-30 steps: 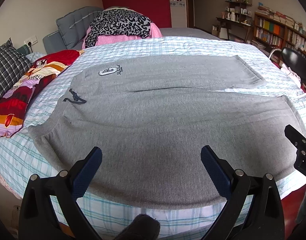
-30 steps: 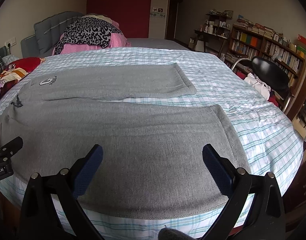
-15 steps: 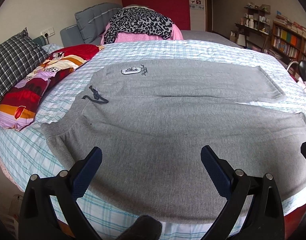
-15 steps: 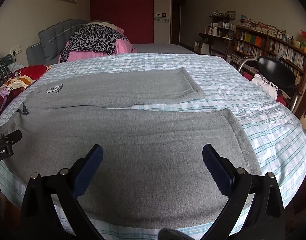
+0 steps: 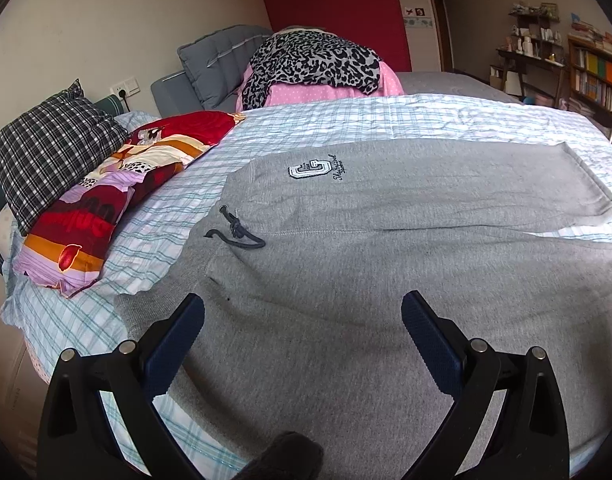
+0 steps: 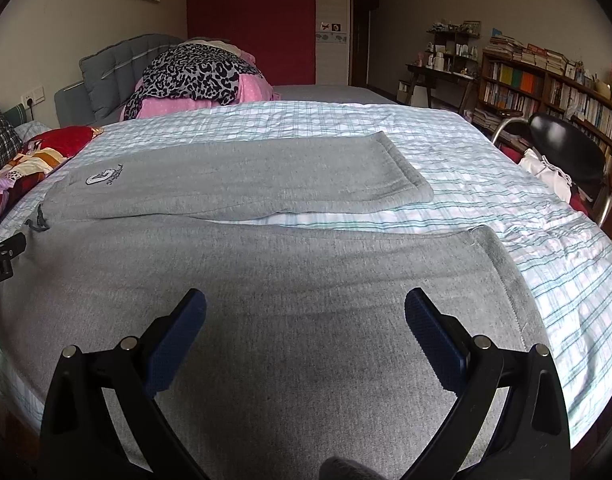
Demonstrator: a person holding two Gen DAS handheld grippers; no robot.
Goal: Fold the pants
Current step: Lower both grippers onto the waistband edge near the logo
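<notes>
From the left wrist view, the gray pants (image 5: 385, 248) lie spread flat on the bed (image 5: 345, 120), which is covered with a pale checked sheet; the waistband is at the left, with a dark drawstring (image 5: 234, 232) curled on the fabric and a white logo patch (image 5: 309, 169) on the far leg. The left gripper (image 5: 303, 314) hovers above the near leg close to the waist, its blue-padded fingers (image 5: 178, 340) spread wide and holding nothing. Beside the waistband a red patterned quilt (image 5: 106, 208) lies on the bed with a plaid pillow (image 5: 50, 148) against it, and a leopard-print cloth (image 5: 309, 64) is draped over a pink heap at the headboard. From the right wrist view, the two legs of the pants (image 6: 266, 288) run rightward and lie slightly apart, a strip of sheet showing between them. The right gripper (image 6: 306, 310) hangs over the near leg toward its cuff, fingers (image 6: 433, 332) likewise wide apart and gripping nothing. At the far right, the bookcase (image 6: 545, 88) holds rows of books, and a black chair (image 6: 565, 144) stands beside the bed (image 6: 505, 200).
</notes>
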